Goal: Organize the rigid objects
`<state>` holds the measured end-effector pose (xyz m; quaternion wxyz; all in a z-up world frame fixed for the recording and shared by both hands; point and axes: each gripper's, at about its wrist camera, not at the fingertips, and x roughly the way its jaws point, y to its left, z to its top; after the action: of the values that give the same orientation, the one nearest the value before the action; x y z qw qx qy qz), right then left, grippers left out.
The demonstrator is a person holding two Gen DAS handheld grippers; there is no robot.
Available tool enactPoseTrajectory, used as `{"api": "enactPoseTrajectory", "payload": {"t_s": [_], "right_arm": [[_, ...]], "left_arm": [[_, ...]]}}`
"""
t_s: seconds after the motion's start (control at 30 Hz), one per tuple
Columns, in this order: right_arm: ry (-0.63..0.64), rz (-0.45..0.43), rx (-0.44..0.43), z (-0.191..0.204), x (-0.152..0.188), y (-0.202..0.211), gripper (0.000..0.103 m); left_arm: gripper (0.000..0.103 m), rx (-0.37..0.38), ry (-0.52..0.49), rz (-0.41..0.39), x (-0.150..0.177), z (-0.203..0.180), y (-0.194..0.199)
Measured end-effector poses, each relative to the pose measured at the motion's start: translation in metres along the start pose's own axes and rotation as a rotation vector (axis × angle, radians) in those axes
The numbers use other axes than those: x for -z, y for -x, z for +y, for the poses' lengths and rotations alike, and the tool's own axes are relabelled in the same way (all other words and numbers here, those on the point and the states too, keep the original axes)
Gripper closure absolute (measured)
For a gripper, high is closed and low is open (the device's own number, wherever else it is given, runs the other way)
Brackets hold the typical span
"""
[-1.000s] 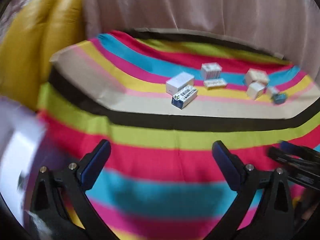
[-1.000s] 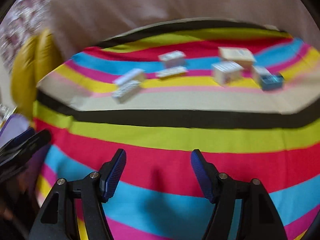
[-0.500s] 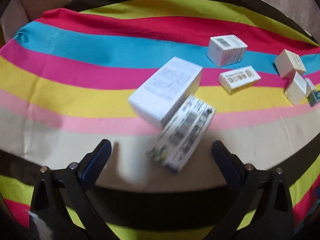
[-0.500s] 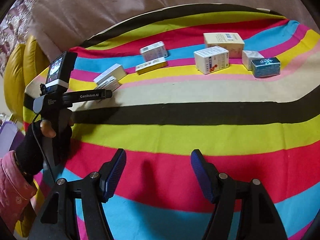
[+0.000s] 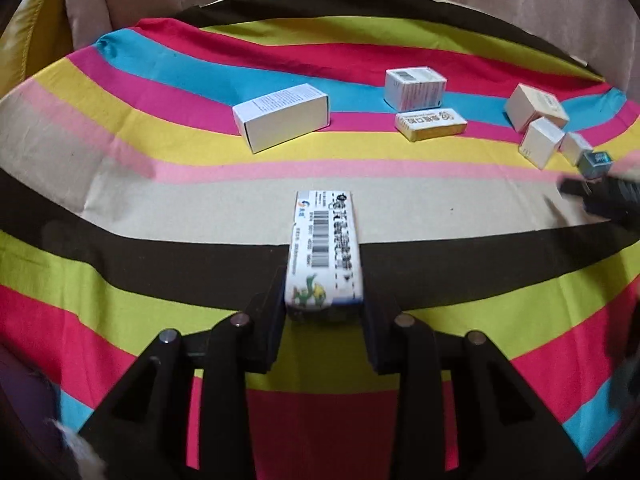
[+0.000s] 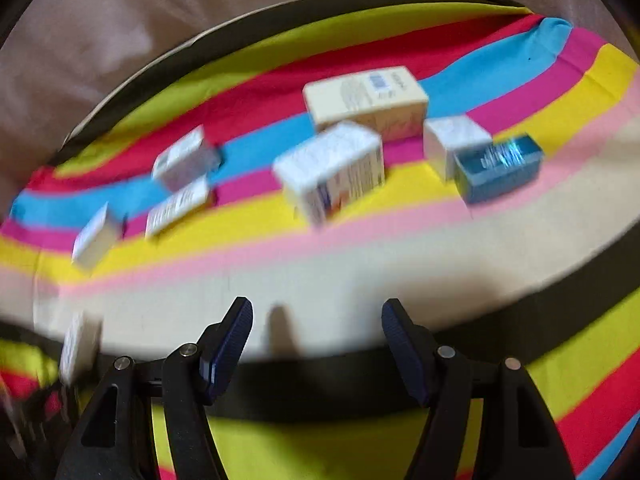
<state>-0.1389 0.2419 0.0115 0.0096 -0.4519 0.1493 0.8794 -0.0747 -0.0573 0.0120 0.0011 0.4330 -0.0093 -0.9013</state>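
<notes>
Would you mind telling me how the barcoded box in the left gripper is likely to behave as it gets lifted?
The barcoded box looks like thin printed card, so probably light and crushable. The left gripper, whose jaws have just been closing, holds it only at its near end, so the far end may sag or pivot. Its flat sides should not roll.

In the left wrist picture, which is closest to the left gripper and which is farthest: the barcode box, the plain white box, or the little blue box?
1. Barcode box: between the left gripper fingers, pressed on both sides.
2. Plain white box: further off, up and left, on the pink and yellow stripes.
3. Little blue box: farthest, at the far right edge.
</notes>
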Motion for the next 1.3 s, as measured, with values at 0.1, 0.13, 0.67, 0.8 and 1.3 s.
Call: {"api": "enactPoseTrajectory", "payload": {"t_s": [0.1,0.13,0.67,0.8,1.3], "right_arm": [[-0.117,-0.037,0.018,0.003,-0.029,-0.008,0.035],[-0.143,-0.047,0.030,0.006,-0.037,-0.010,0.035],[0.055,-0.021,0.185,0.009,-0.064,-0.052,0.062],[0.392,-0.009,-0.024,0.017,-0.015,-0.004,0.062],[0.496,-0.001,-0.084,0.001,0.049,0.032,0.059]], "left_arm": [[0.015,0.045,0.038,0.053,-0.004,0.009,-0.008],[0.014,0.052,0.040,0.052,-0.006,0.009,-0.009],[0.010,0.074,0.047,0.050,-0.006,0.013,-0.010],[0.009,0.080,0.046,0.051,-0.007,0.013,-0.011],[0.007,0.075,0.063,0.054,-0.007,0.013,-0.010]]}}
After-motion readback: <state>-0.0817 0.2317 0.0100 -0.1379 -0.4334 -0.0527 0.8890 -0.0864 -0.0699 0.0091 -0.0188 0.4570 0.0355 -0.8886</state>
